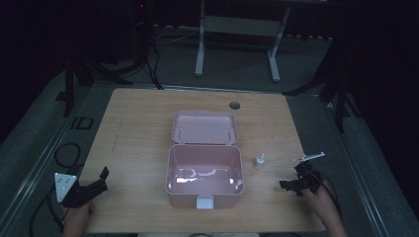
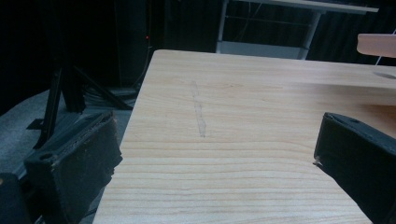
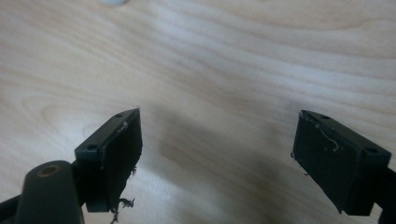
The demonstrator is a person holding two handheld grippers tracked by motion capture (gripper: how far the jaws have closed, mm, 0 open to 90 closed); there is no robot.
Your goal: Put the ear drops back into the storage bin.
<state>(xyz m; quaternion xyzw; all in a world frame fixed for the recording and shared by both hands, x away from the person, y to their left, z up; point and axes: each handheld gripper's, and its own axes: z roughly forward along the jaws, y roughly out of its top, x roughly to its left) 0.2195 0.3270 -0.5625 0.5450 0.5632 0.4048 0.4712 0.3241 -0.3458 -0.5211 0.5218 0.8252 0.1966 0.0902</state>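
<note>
Your left gripper [image 1: 101, 178] sits at the front left corner of the table [image 1: 138, 118], partly over the left edge, its jaws spread wide with nothing between them; in the left gripper view they frame bare wood and the table's left edge. Your right gripper [image 1: 291, 186] rests near the front right corner, jaws also wide apart and empty, pointing down at the wood in the right gripper view. The small white bottle [image 1: 259, 160] stands upright between your right gripper and the pink box [image 1: 205, 195], just beside the box's right wall. The box sits at the middle of the front edge, its lid [image 1: 204, 128] thrown back open.
</note>
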